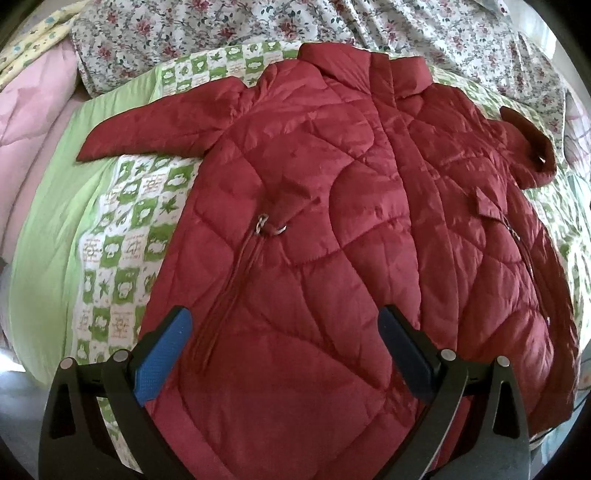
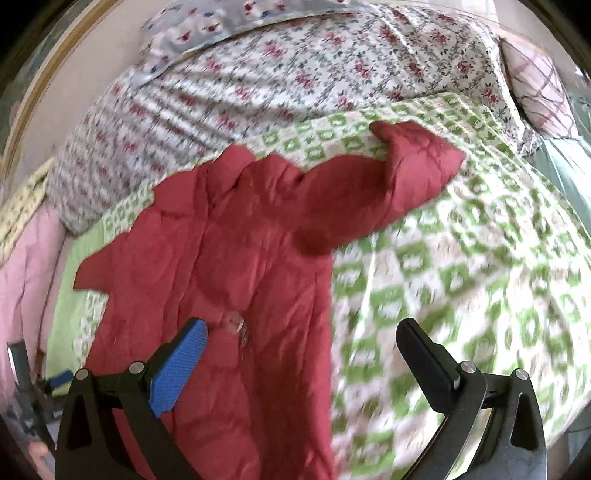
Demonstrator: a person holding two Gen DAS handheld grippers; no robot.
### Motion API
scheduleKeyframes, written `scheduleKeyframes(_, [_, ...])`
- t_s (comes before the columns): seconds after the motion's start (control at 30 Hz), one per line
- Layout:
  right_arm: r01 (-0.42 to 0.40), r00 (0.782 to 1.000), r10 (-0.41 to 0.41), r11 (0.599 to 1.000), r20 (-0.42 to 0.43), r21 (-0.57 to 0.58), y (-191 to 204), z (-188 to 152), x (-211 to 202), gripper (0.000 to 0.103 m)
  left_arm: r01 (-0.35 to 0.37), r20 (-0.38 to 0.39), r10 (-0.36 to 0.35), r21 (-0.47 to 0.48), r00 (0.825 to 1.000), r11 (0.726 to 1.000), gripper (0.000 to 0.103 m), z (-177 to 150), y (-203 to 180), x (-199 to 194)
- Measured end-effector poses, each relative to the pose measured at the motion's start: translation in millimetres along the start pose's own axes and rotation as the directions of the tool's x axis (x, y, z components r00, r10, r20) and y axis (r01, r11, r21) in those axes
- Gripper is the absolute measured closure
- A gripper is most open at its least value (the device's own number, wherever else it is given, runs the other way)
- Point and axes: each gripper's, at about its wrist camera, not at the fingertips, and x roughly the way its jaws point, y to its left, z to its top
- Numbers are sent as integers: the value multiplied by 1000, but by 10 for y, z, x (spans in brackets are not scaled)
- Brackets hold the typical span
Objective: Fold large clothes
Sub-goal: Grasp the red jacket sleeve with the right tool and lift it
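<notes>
Red jacket (image 1: pixel 332 221) btwn spread jaws

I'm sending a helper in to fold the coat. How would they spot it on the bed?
Look at the bed's green-and-white checked cover, in front of the flowered quilt. Spread flat across it lies the red coat, sleeves out to both sides. It is the only plain dark red, quilted thing there, and a small metal zip pull shows on its front.

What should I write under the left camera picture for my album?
Open left claw hovering over a red puffy coat spread flat on a green checked blanket.
</notes>
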Motion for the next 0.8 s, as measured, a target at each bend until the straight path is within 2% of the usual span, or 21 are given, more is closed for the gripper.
scheduleKeyframes(0.27, [132,991,-132,991,28,-8,-302,750,439,1,15,-30,-15,6,999,1000,2,254,-9,169])
scheduleKeyframes(0.47, [235,972,-235,972,30,-12,-537,1262,857,2,9,-37,-9,4,999,1000,2,422,-6,316])
scheduleKeyframes(0.57, [304,953,-303,953,20,-19,-655,1478,1118,3,11,-46,-11,-6,999,1000,2,508,10,414])
scheduleKeyframes(0.63, [337,941,-337,941,3,-16,-755,1602,1308,6,8,-57,-9,-12,998,1000,2,548,17,470])
scheduleKeyframes(0.73, [376,926,-376,926,-30,-14,-909,1708,1580,18,8,-64,-10,-21,998,1000,2,598,27,546])
scheduleKeyframes(0.77, [390,919,-390,921,-56,-7,-999,1732,1709,22,9,-64,-10,-24,998,1000,2,614,31,572])
scheduleKeyframes(0.8, [395,916,-394,919,-72,2,-1049,1738,1772,33,9,-65,-11,-26,998,1000,2,621,30,586])
